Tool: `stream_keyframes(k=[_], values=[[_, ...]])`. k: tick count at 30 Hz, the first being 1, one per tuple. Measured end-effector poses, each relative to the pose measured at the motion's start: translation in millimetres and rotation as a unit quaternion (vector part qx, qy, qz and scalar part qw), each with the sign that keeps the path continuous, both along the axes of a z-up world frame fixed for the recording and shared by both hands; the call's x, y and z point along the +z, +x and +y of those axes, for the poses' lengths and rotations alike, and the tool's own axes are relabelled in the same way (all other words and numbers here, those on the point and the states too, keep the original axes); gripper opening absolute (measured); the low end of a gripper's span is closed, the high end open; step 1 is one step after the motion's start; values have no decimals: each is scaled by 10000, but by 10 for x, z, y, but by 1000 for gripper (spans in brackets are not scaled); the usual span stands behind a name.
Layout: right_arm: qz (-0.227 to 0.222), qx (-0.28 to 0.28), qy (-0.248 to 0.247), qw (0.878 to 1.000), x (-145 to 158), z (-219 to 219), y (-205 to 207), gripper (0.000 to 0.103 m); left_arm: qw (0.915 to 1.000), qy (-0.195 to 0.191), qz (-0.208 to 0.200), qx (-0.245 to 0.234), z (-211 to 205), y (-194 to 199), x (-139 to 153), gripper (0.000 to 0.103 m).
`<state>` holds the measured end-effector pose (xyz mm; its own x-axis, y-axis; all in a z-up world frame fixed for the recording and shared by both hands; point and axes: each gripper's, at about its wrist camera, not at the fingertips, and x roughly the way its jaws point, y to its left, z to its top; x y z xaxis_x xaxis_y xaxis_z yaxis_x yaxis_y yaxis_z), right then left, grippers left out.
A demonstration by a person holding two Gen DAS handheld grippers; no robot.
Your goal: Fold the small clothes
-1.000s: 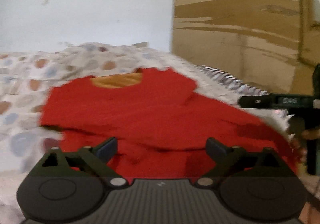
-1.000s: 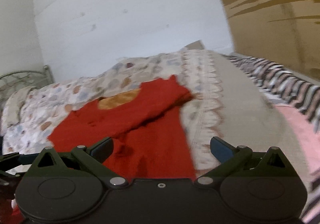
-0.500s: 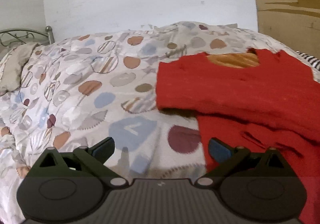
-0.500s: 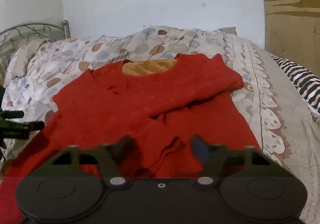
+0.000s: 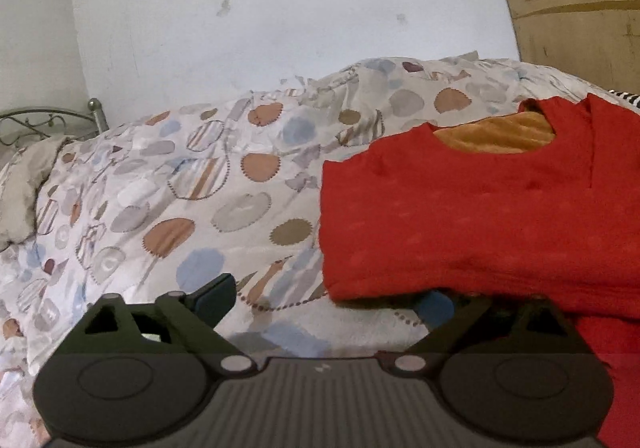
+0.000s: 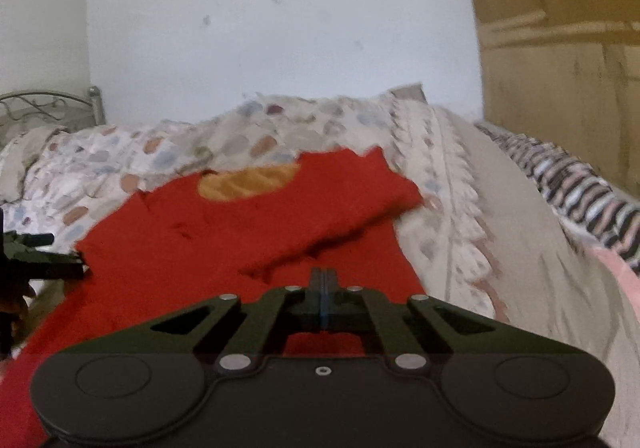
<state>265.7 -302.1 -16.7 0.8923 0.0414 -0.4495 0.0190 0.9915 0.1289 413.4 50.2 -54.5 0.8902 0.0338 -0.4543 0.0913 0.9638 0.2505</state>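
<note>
Red knit top with an orange lining lies partly folded on the spotted quilt. The left gripper stands spread at the garment's left edge, its right finger under the folded hem. The right gripper is pressed together low over the red fabric; whether it pinches cloth is unclear. No legible writing.

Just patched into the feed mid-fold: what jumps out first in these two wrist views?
The red top, with its orange lining showing at the neck, lies on the spotted quilt and fills the right of the left wrist view. The right gripper sits low over the garment's lower half, jaws closed together, though whether cloth is pinched cannot be told. The left gripper is open at the top's left edge, one finger tucked under the fold.
</note>
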Motion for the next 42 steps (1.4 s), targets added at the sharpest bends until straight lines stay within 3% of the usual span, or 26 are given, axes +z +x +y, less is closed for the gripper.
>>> stream_keyframes(k=[2,4,6,10,12,13,15,18,22,25,30,33,37,39,40,41,42], values=[[105,69,145,9998,-53,-49,-21,6,9999,-4,-89,-117,0,-2,-3,91],[103,200,499,9985,-70,-96,-59,37,9996,27,-149,-224,-7,-5,-5,88],[-29,318,809,9962,-60,-117,-92,56,9995,41,-153,-272,-9,-4,-12,87],[-103,467,1294,9904,-29,-92,-30,65,9995,17,-177,-260,-1,-11,-26,87],[115,479,1263,9908,-53,-38,76,58,9995,-6,-200,-224,14,-9,-24,87],[238,489,1154,9918,-70,4,119,37,9995,-39,-238,-209,27,-12,-16,87],[361,681,923,9927,-100,110,152,7,9989,-126,-373,-237,62,-37,11,84],[203,848,450,9952,-75,226,95,6,9966,-265,-657,-409,94,-84,65,55],[229,809,472,9953,-95,148,32,5,9952,-149,-807,-538,27,-90,88,11],[262,753,511,9955,-143,106,22,5,9967,115,-673,-449,-38,-82,55,8],[263,742,396,9961,-173,136,29,5,9988,331,-66,-356,-11,1,-110,7],[285,732,380,9962,-204,138,33,5,9984,380,41,-414,-26,12,-124,8],[290,722,388,9962,-211,131,33,8,9989,215,130,-400,30,-63,-91,17],[280,725,355,9963,-196,134,21,12,9991,107,95,-395,84,-167,-56,44],[249,725,317,9966,-177,136,1,14,9993,77,28,-358,115,-239,-31,69],[217,727,252,9968,-156,133,-25,18,9994,43,-60,-334,148,-326,-1,78],[183,741,181,9969,-136,127,-56,21,9993,14,-132,-341,176,-423,33,79]])
